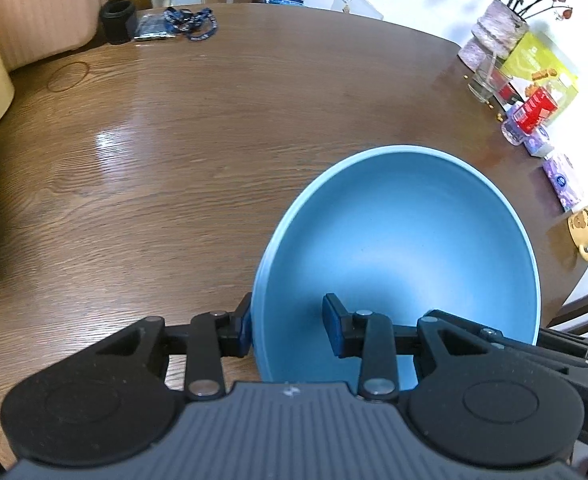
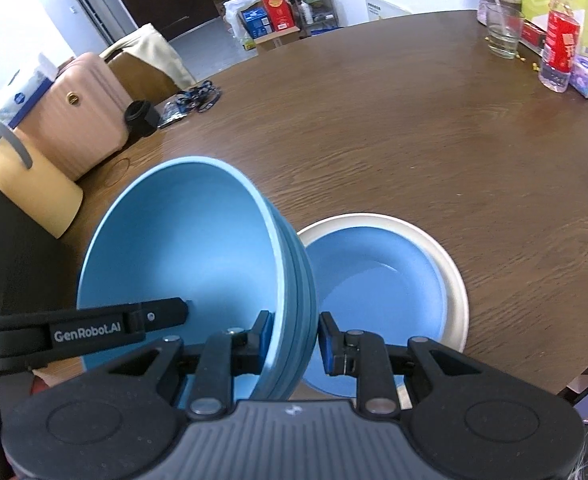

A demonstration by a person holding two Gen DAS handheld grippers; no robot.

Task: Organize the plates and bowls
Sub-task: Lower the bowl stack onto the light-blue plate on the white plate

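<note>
A blue bowl [image 1: 398, 248] [image 2: 182, 248] is held above the brown table [image 1: 174, 160] [image 2: 414, 140]. My left gripper [image 1: 290, 328] straddles its left rim, one pad outside and one inside with a gap showing, so its hold is unclear; its finger [image 2: 134, 322] also shows in the right wrist view. My right gripper [image 2: 294, 340] is shut on the bowl's right wall. A cream plate [image 2: 452, 280] lies on the table to the right, with a blue plate [image 2: 374, 280] on it.
A black cup [image 1: 118, 20], lanyards [image 1: 190, 22], and a pink suitcase [image 2: 74, 120] are at the far left. A glass [image 2: 504, 32], bottle [image 2: 560, 40], vase [image 1: 494, 32], boxes [image 1: 542, 68] and a mug [image 1: 586, 232] line the right edge.
</note>
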